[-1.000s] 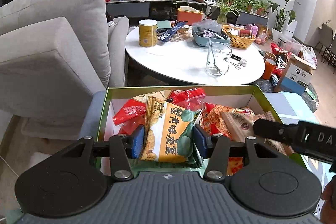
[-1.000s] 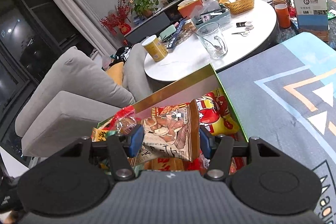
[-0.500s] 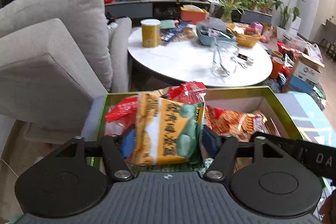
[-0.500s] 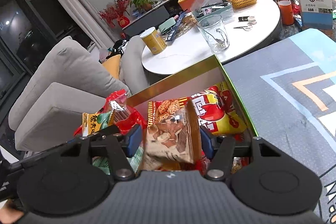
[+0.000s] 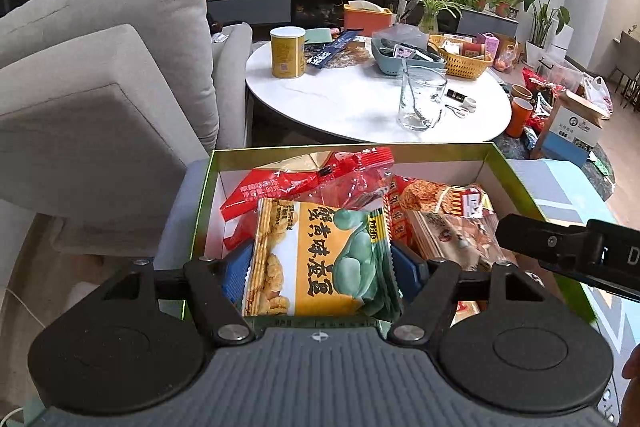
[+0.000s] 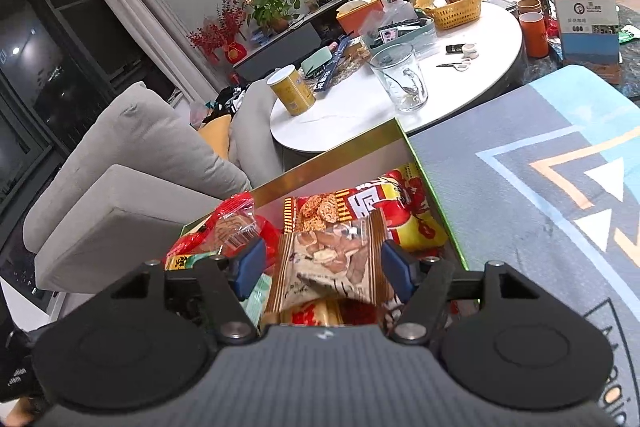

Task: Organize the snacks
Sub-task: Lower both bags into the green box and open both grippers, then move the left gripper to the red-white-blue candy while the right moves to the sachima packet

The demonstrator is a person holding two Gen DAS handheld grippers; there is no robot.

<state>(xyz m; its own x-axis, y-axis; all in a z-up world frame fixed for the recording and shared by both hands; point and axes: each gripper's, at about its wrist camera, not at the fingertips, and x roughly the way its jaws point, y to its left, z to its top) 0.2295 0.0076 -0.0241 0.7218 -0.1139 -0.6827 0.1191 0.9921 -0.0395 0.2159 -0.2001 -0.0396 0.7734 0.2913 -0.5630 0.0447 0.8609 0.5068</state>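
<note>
Two hand-held grippers work over an open box [image 5: 516,175] of snacks set on a patterned mat [image 6: 540,211], with a round white table [image 5: 360,107] just beyond the box's far wall.

The left gripper [image 5: 318,269] has a yellow snack packet [image 5: 320,263] with a green figure on it between its blue pads [image 5: 404,267]; its jaws have just been opening, and the packet's edges now sit against or just inside the pads, so whether they press on it cannot be told. The packet stands upright at the box's near side, in front of a red bag [image 5: 312,183].

The right gripper [image 6: 320,269] frames a clear-and-brown biscuit packet [image 6: 332,263]. Its jaws have just been opening too: a gap shows beside the left pad, while the right pad [image 6: 394,269] stands at the packet's edge. That packet lies toward the box's right side, in front of a red-and-yellow bag [image 6: 404,215] by the box's right wall. In the left view, the right gripper's black arm crosses the box's right rim.

Beyond the box, the table holds a yellow can [image 5: 287,51], a glass mug [image 5: 422,99] and a yellow basket [image 5: 460,61]. A grey sofa [image 5: 100,87] stands left of the box.
</note>
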